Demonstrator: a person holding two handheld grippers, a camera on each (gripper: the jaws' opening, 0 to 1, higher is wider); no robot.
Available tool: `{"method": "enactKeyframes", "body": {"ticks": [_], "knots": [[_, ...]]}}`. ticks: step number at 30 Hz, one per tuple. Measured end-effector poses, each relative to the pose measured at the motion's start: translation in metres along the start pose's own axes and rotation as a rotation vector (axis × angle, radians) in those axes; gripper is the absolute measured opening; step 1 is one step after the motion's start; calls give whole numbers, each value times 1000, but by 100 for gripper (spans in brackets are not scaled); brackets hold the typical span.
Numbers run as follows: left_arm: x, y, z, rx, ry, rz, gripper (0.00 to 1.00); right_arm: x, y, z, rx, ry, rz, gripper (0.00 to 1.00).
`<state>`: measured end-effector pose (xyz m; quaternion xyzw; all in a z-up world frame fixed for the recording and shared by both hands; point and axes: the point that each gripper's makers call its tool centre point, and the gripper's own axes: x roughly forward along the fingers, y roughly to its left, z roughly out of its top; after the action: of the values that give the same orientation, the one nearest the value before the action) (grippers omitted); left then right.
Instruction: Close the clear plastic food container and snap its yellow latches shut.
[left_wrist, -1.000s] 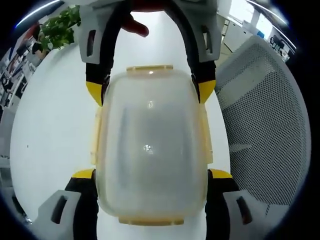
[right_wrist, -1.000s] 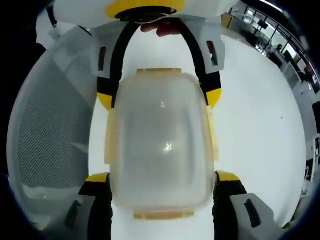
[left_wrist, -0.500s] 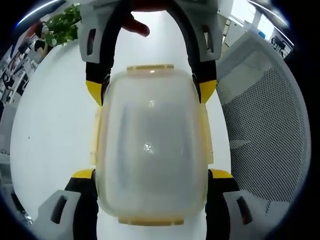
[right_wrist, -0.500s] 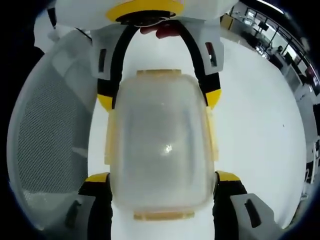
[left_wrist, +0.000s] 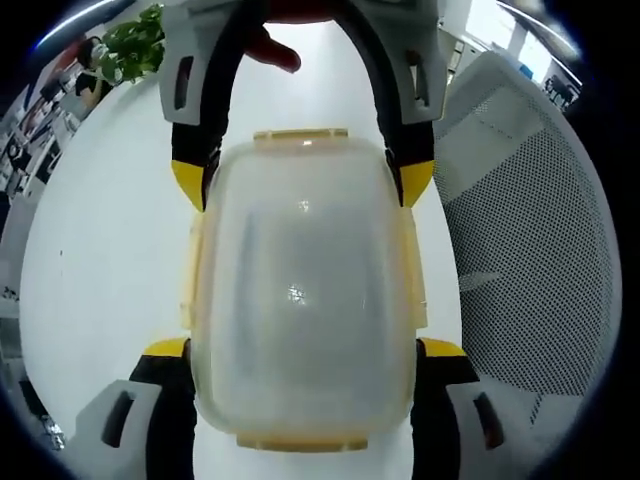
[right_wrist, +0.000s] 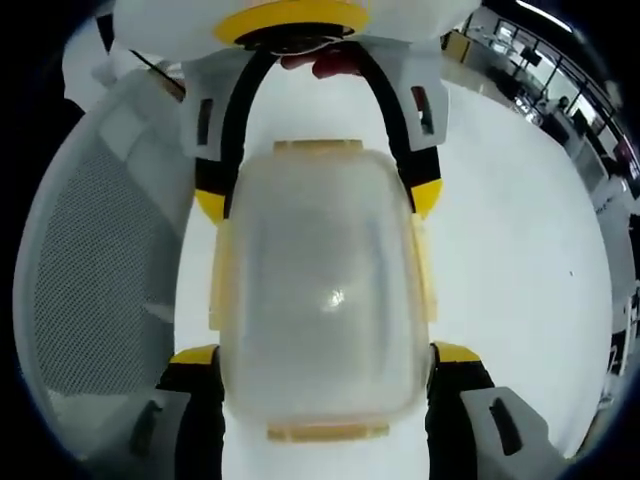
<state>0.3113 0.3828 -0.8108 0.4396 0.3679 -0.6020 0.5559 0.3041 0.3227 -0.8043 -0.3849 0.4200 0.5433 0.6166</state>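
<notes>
The clear plastic food container (left_wrist: 300, 290) has its lid on, and pale yellow latches (left_wrist: 188, 270) lie along its edges. My left gripper (left_wrist: 302, 350) grips its near end, one yellow-tipped jaw against each side. My right gripper (left_wrist: 302, 182) comes in from the far end and clamps the other end the same way. In the right gripper view the container (right_wrist: 320, 290) again lies between my right gripper (right_wrist: 315, 355) below and my left gripper (right_wrist: 318, 195) above. I cannot tell whether the latches are snapped down.
A white table (left_wrist: 100, 250) lies under the container. A grey mesh office chair (left_wrist: 530, 250) stands beside it, also seen at the left in the right gripper view (right_wrist: 90, 270). A green plant (left_wrist: 125, 45) sits at the far edge. A person's hand (left_wrist: 270, 50) holds the opposite gripper.
</notes>
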Motion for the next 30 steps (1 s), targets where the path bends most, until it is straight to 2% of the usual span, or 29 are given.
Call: {"method": "enactKeyframes", "body": {"ticks": [11, 20, 26, 30], "knots": [[-8, 0, -26, -8, 13, 4, 90, 10, 0, 25, -8, -4, -2, 84], [-9, 0, -27, -6, 17, -1, 91, 10, -1, 27, -2, -25, -3, 84], [-7, 1, -28, -2, 34, -5, 91, 12, -1, 26, -5, 11, -3, 84], [-9, 2, -28, -6, 22, -3, 91, 11, -4, 26, -2, 2, -6, 84]]}}
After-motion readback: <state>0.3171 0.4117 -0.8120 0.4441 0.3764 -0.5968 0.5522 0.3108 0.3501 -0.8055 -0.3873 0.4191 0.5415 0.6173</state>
